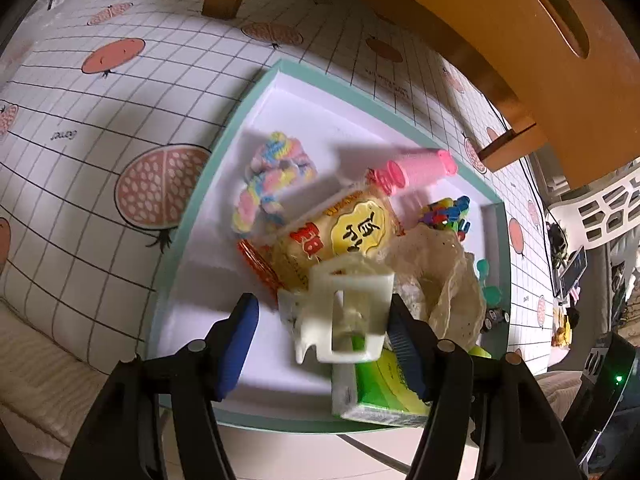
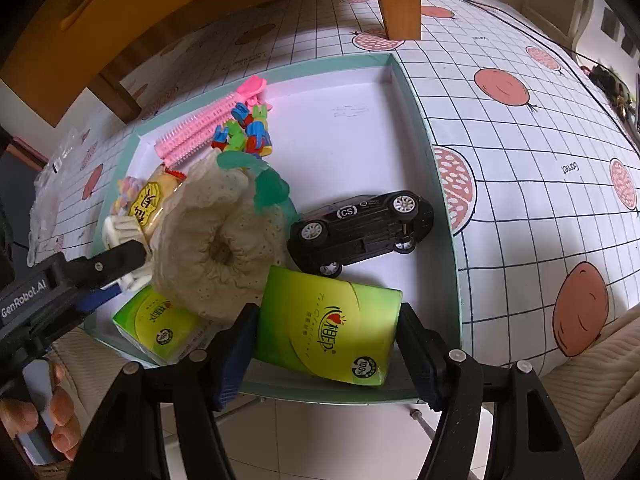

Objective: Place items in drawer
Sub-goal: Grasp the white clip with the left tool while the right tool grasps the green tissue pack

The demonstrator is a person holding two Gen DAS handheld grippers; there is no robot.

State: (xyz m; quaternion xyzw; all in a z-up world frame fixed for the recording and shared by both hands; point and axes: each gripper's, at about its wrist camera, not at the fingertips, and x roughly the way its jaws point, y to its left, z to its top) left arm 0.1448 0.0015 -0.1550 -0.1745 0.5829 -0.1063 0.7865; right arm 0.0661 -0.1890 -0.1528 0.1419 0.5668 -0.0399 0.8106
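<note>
The drawer is a shallow white tray with a teal rim (image 1: 224, 140) (image 2: 424, 120) on a fruit-print cloth. My left gripper (image 1: 320, 348) is open over its near part. A white plastic clip (image 1: 344, 312) (image 2: 124, 228) sits blurred between the fingers, against the right pad and well apart from the left one. My right gripper (image 2: 326, 356) is shut on a green tissue pack (image 2: 332, 332) above the drawer's front rim. A second green tissue pack (image 2: 160, 324) (image 1: 380, 392) lies in the near left corner.
Inside the drawer lie a black toy car (image 2: 360, 228), cream lace cloth (image 2: 216, 240), yellow snack packet (image 1: 344, 232), pink comb (image 2: 200, 132), pastel braid (image 1: 272, 176) and coloured clips (image 2: 248, 132). A wooden stool (image 1: 480, 20) stands behind. A hand (image 2: 52, 412) holds the left gripper.
</note>
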